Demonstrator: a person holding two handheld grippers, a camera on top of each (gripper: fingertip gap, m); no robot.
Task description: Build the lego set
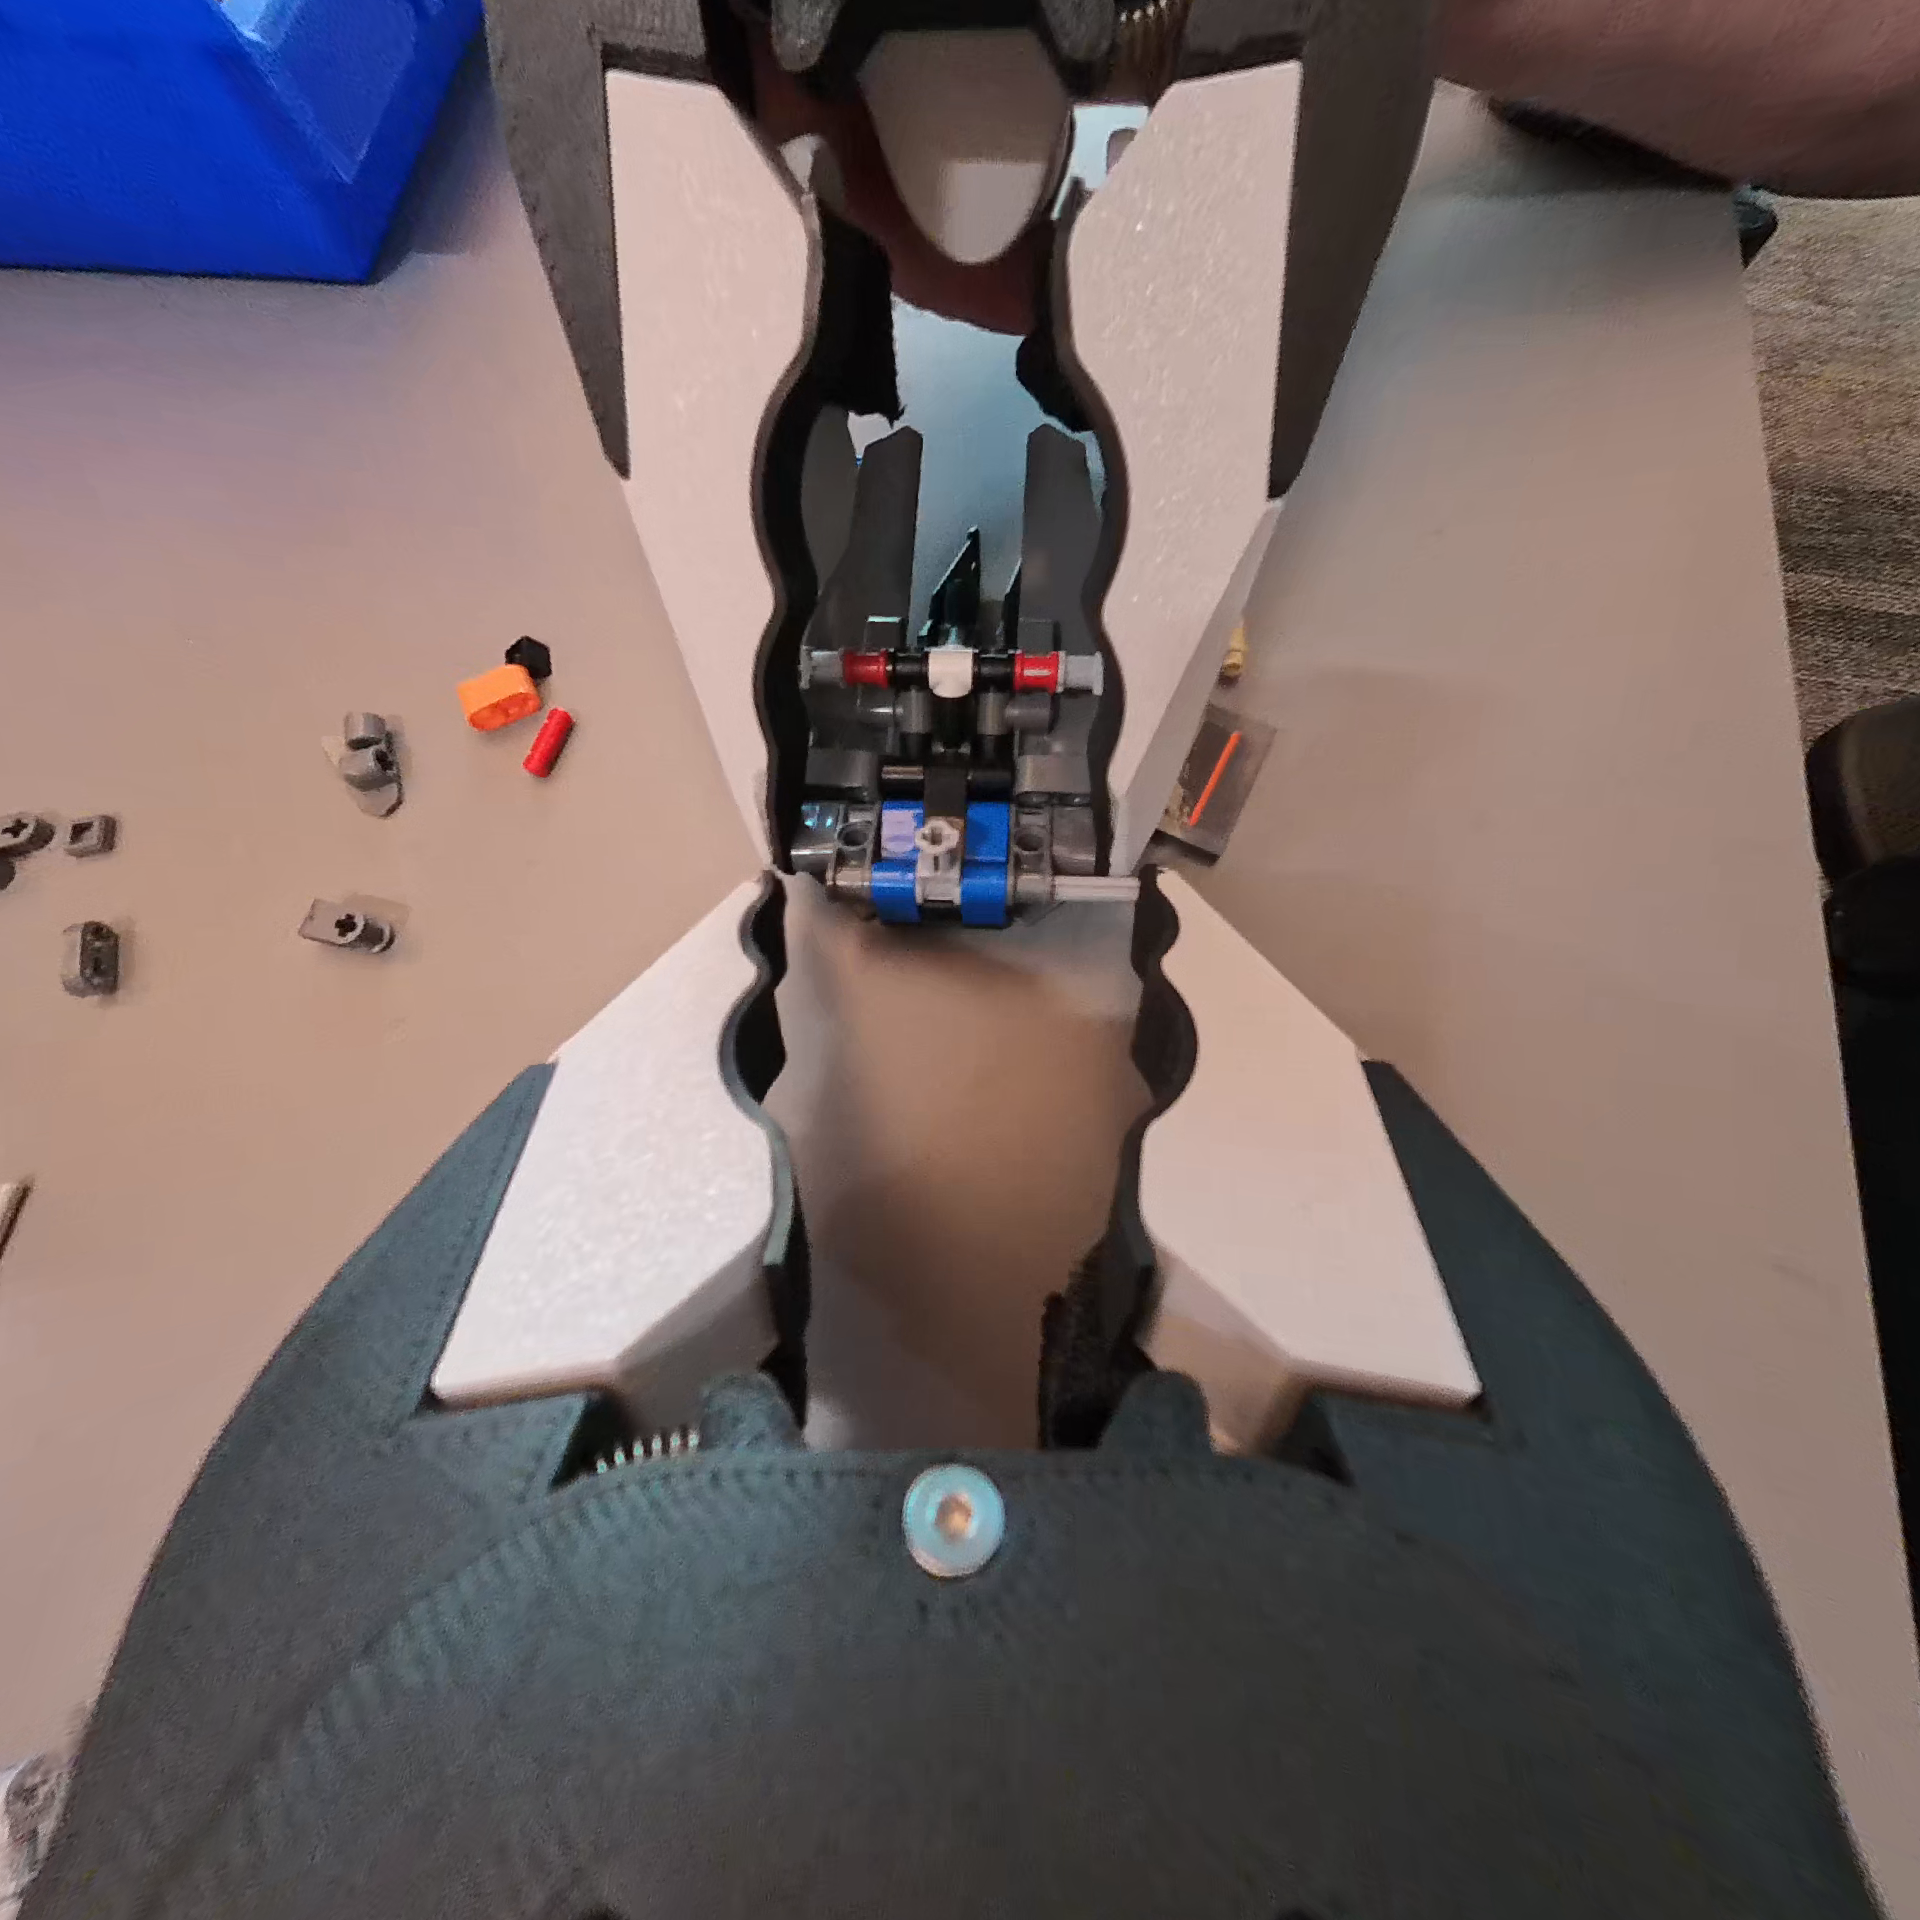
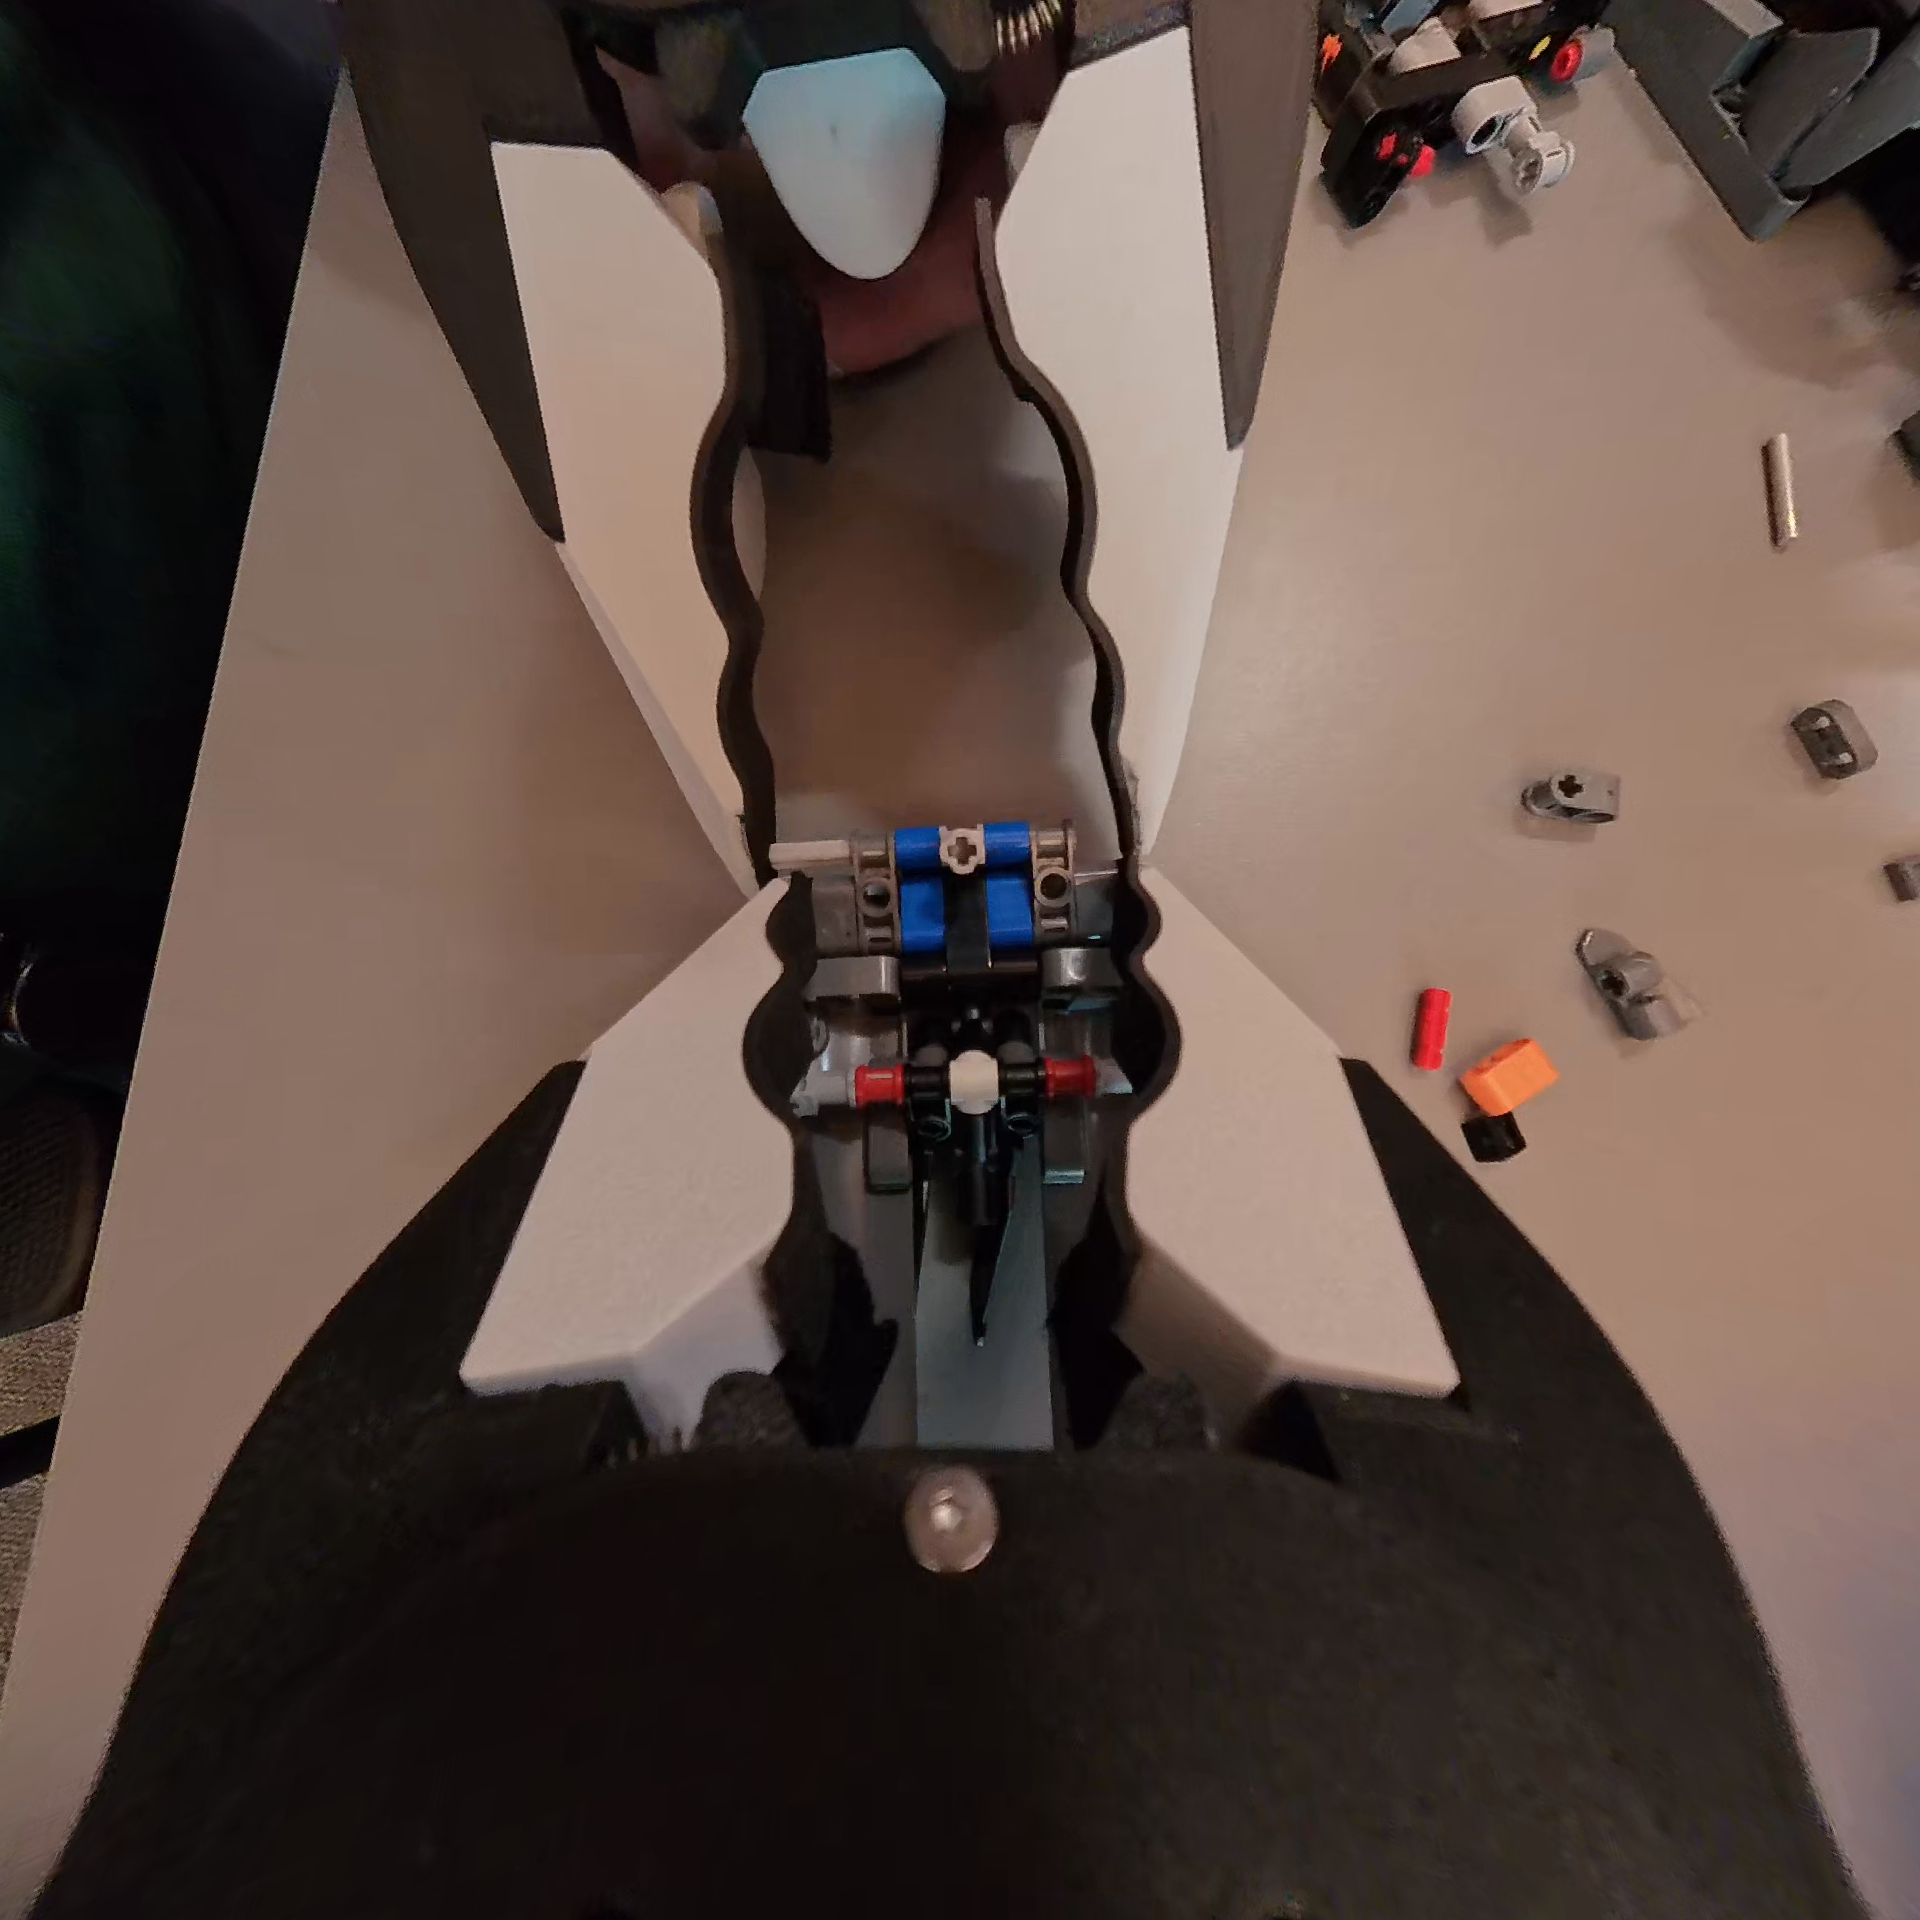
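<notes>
A Lego Technic assembly (image 2: 961,997), dark grey and black with blue blocks, red bushes and a white centre piece, sits lengthwise between my right gripper's (image 2: 956,873) fingers, which are shut on its sides. My left gripper (image 1: 958,883) faces the right one tip to tip. Its jaws stand apart, with the assembly's blue end (image 1: 940,873) just between its tips and not clamped. A light grey axle (image 1: 1091,886) sticks out sideways from the blue end towards one left fingertip. The left gripper (image 2: 945,831) also shows farther off in the right wrist view.
Loose parts lie on the table: an orange piece (image 2: 1509,1075), a red pin (image 2: 1432,1027), a black piece (image 2: 1493,1135), grey connectors (image 2: 1571,795) and a grey axle (image 2: 1782,488). Another partial build (image 2: 1455,104) stands at the back. A blue bin (image 1: 208,135) is far left. Left and right tips are no more than a few centimetres apart. The red pin (image 2: 1432,1027) is about equally far from each gripper, around 7 cm. It turns up in the left wrist view (image 1: 544,744) as well.
</notes>
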